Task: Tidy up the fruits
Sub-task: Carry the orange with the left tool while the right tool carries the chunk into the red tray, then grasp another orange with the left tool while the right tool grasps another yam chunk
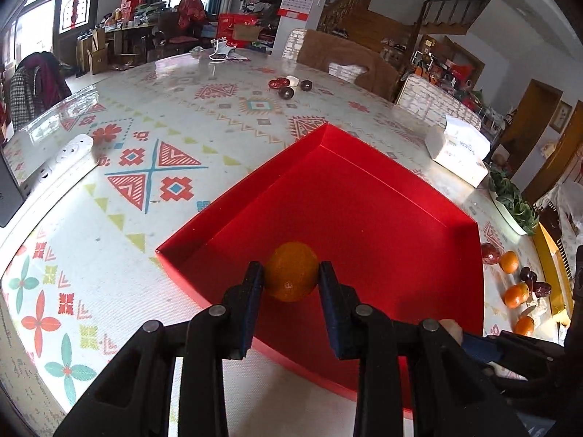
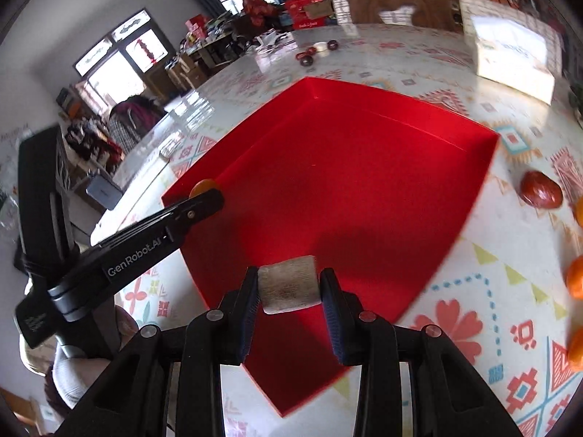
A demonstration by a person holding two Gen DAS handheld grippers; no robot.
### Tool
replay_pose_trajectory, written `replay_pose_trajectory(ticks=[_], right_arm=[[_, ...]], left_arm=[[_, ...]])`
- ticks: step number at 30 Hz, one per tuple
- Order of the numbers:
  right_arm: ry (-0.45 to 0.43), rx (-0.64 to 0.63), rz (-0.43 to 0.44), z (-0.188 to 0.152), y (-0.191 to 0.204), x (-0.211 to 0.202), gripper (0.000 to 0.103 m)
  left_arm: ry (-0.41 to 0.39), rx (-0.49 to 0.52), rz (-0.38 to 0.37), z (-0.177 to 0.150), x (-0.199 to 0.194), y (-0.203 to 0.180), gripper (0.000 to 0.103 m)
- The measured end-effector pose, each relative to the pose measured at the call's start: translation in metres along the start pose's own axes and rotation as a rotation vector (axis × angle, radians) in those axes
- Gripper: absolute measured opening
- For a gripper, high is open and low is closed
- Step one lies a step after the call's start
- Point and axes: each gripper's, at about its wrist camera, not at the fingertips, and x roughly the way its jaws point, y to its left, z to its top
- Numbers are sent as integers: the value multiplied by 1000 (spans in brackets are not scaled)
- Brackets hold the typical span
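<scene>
Round orange mandarin (image 1: 290, 271) clamped between the blue-padded fingers of the left gripper (image 1: 290, 273), pads pressed against both its sides, jaws drawn in to the fruit's width. Held above the floor of the shallow red cardboard box (image 1: 364, 196), near the box's left corner. Seen from the right wrist as a sliver of orange (image 2: 204, 185) peeping past the tip of the black tongs over the box's left wall (image 2: 189, 189).

Pale beige, roughly rectangular wrapped sweet or cake block (image 2: 288, 284) pinched in the right gripper (image 2: 288, 286), both pads tight on its short ends, jaws narrowed to its width. Suspended above the near part of the red box, over its inner floor. Exactly what the block was: could not tell.

Box otherwise bare inside, set cornerwise on the round table's patterned white, red and teal cloth (image 1: 145, 153).

Beyond the box's right edge, on the cloth: three loose mandarins (image 1: 509, 261), dark red dates (image 1: 490, 253) and a small pale wrapped piece among them. Far across the table, a cluster of dark red glossy pieces with one white piece (image 1: 291, 85). White tissue pack (image 1: 461, 153) just beyond the box's far right side. White power strip (image 1: 69, 153) at the table's left edge.
</scene>
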Motion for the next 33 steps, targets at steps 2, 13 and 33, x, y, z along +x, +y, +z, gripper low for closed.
replay_pose_trajectory(ticks=[2, 13, 33], right_arm=[[1, -20, -13, 0, 6, 3, 38], [-98, -60, -24, -5, 12, -35, 55], [-316, 397, -342, -112, -212, -214, 55]], left_arm=[[1, -5, -4, 0, 0, 1, 30], [-43, -54, -44, 4, -30, -6, 55], [7, 205, -286, -34, -57, -154, 75]])
